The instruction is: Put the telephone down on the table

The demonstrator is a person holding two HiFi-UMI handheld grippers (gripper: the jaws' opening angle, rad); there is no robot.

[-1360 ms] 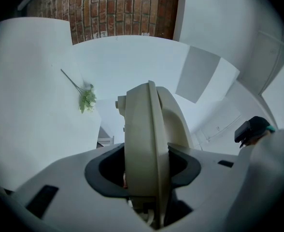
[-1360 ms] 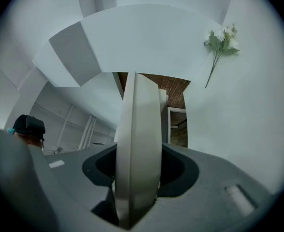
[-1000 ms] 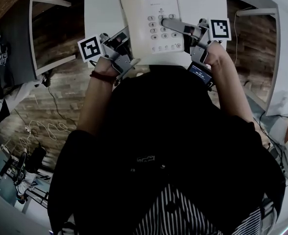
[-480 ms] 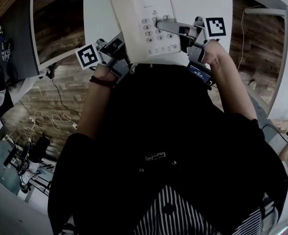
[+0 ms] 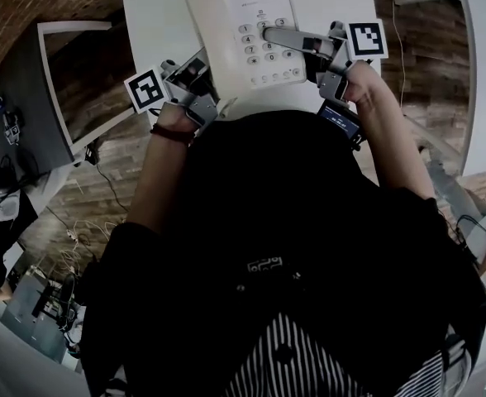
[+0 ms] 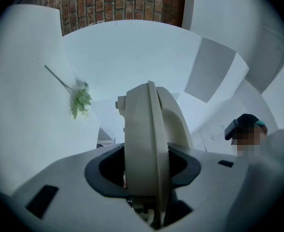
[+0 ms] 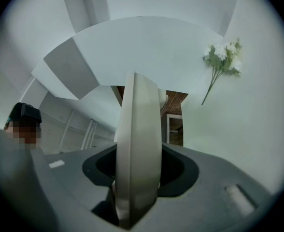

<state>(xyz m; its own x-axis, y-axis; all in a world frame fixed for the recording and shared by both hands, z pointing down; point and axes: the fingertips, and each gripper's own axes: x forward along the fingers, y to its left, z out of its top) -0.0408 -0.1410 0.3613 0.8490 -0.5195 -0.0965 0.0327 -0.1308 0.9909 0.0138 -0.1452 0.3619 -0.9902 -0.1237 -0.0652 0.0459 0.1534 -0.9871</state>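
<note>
Head view: the telephone (image 5: 226, 23) sits at 12 o'clock in the picture, over the white table (image 5: 156, 23). The left gripper (image 5: 212, 96) bites its near corner at about 7 o'clock. The right gripper (image 5: 269, 33) reaches in from 3 o'clock, with its upper finger laid across the keypad (image 5: 264, 52). I judge that this two-sided hold keeps the wide, flat body level for lowering. From up here I cannot tell whether the base already touches the table or hangs just above it.

Left gripper view: the telephone's cream body stands edge-on at 6 o'clock, with a dark pad pressed against each face. The jaws stand wide, but only because the body fills them (no gap either side). A flower sprig (image 6: 80, 100) lies on the table at 10 o'clock, well apart from the phone.

Right gripper view: it is the same picture mirrored. A thinner edge of the telephone rises from 6 o'clock between jaws clamped on it, somewhat narrower than the left pair. The sprig lies at 2 o'clock.

I judge that the setting-down is not finished, since both grips are on. Letting go one side first could tip or slide the phone.
</note>
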